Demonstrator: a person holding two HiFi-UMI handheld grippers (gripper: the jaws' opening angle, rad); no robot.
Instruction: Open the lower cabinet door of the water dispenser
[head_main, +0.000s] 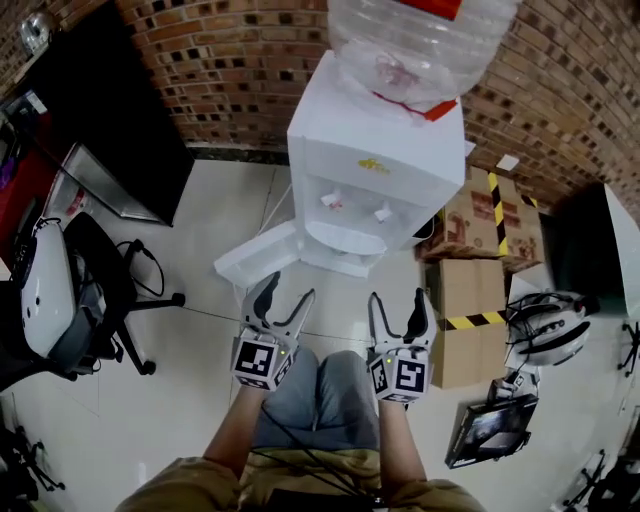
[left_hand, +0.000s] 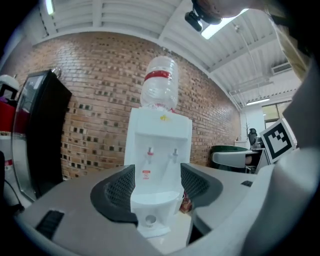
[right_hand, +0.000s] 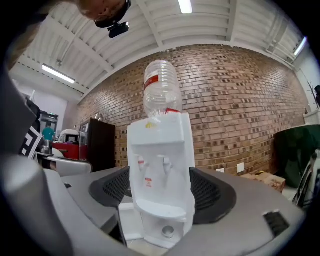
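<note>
Since the lower cabinet door (head_main: 255, 257) stands swung out at the base of the water dispenser (head_main: 375, 165), angled over the floor (head_main: 220, 200) on the unit's left side, the task reads as done or nearly so. The dispenser stands on the floor against the brick wall (head_main: 240, 70). It carries one inverted bottle (head_main: 420, 45) on top and two taps (head_main: 332, 202) above one drip tray (head_main: 345, 238). Both grippers are held well back from the unit and aimed at it, probably to keep out of the door's swing. The left gripper (head_main: 290, 287) has its jaws spread with nothing between them. The right gripper (head_main: 396, 297) is likewise spread and empty. Neither touches the door. Count: one dispenser, one open door, two grippers. Further out, two cardboard boxes (head_main: 490, 212) with striped tape stand just beside the unit's right side. One black cabinet (head_main: 110, 120) stands at the wall to the left, and one office chair (head_main: 105, 285) is near the floor's left edge.
</note>
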